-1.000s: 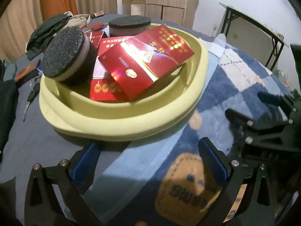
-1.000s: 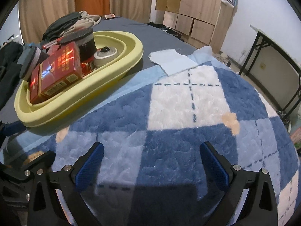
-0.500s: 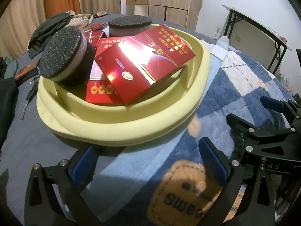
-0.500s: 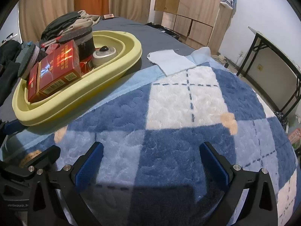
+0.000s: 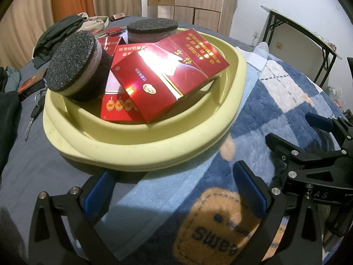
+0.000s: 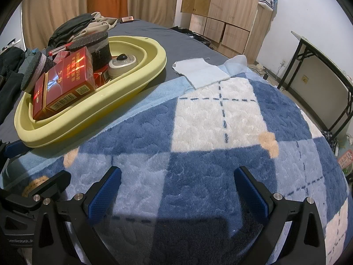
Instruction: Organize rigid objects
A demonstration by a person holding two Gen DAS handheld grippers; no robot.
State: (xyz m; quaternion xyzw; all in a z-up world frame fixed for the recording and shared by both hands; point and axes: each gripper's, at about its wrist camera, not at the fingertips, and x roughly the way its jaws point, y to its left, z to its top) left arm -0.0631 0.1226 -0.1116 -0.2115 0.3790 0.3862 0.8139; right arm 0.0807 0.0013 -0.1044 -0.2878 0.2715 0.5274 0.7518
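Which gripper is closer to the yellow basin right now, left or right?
Left. The left gripper sits open right at the yellow basin's near rim. The right gripper is open over the checked blanket, off to the basin's side and farther away.

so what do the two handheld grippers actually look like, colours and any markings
Both match: the left gripper and right gripper have matte black angular frames studded with silver bolt heads, and two fingers faced with textured blue pads. Faint pale lettering marks the black bodies. No cables or sleeves are visible.
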